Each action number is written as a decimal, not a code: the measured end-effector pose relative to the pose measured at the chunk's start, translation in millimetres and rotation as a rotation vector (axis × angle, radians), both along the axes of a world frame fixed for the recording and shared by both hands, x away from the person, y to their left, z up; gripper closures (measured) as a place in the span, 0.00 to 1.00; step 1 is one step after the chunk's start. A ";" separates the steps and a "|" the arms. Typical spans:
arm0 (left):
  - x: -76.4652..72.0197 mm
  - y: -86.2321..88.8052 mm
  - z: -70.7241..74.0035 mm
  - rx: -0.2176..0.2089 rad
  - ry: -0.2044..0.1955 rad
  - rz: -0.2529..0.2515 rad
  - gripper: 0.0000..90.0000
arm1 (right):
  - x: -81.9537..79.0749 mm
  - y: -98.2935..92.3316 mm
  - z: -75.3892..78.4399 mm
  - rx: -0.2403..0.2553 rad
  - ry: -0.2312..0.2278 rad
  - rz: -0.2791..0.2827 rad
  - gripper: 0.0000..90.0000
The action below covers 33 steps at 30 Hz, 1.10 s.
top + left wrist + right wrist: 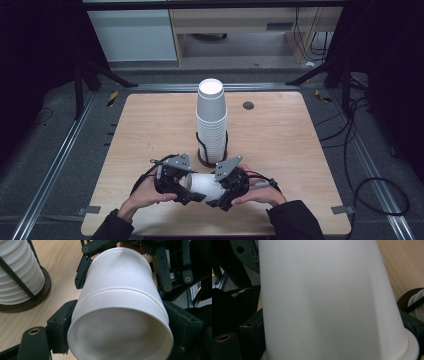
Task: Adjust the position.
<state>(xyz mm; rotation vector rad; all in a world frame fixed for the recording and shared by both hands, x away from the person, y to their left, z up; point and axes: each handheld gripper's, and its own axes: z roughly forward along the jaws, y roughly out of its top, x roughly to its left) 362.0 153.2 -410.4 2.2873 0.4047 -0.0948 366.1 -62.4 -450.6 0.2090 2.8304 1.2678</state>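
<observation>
Both tongs (pixel 192 192) (pixel 220 192) clamp one cup (pixel 202 184); high view adds the cup stack (pixel 212 120).

Two grippers, the left one (pixel 186 192) and the right one (pixel 216 196), meet at the near edge of one table (pixel 280 145). Between them lies what looks like two nested cups (pixel 205 184), going by a second rim. One stack (pixel 211 120), too many cups to count, stands in one holder (pixel 202 159), and one grommet (pixel 248 105) sits in the tabletop.
</observation>
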 end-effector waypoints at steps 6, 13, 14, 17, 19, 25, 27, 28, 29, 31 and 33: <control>-0.6 0.1 0.6 0.006 -0.007 0.004 0.23 | 0.3 0.2 -0.3 -0.001 -0.005 -0.002 0.09; -0.8 1.0 1.6 -0.009 -0.011 0.003 0.23 | 0.2 -0.6 0.1 0.014 0.000 -0.006 0.08; -0.6 1.7 2.1 -0.013 -0.013 0.003 0.24 | 0.2 -1.0 0.5 0.016 -0.004 -0.007 0.07; -0.3 4.8 3.6 -0.026 -0.013 0.010 0.24 | 0.4 -3.2 3.0 0.028 -0.007 -0.018 0.06; 0.3 7.7 4.8 -0.028 -0.021 0.016 0.24 | 1.3 -5.7 5.3 0.034 -0.006 -0.026 0.05; 3.6 19.7 9.7 -0.058 -0.037 0.049 0.24 | 4.2 -18.7 16.5 0.089 -0.006 -0.062 0.04; 4.7 24.7 11.8 -0.070 -0.048 0.068 0.24 | 5.0 -23.1 19.6 0.107 -0.002 -0.074 0.04; 5.7 28.8 13.5 -0.093 -0.053 0.087 0.24 | 5.7 -25.7 21.3 0.119 -0.001 -0.082 0.04; 6.4 30.9 14.3 -0.104 -0.056 0.096 0.24 | 6.9 -29.6 23.8 0.137 0.003 -0.094 0.04; 7.5 36.1 16.4 -0.134 -0.068 0.114 0.24 | 7.8 -33.6 26.2 0.156 0.006 -0.108 0.04; 8.4 40.6 17.6 -0.188 -0.077 0.131 0.24 | 8.7 -36.6 27.7 0.176 0.009 -0.115 0.04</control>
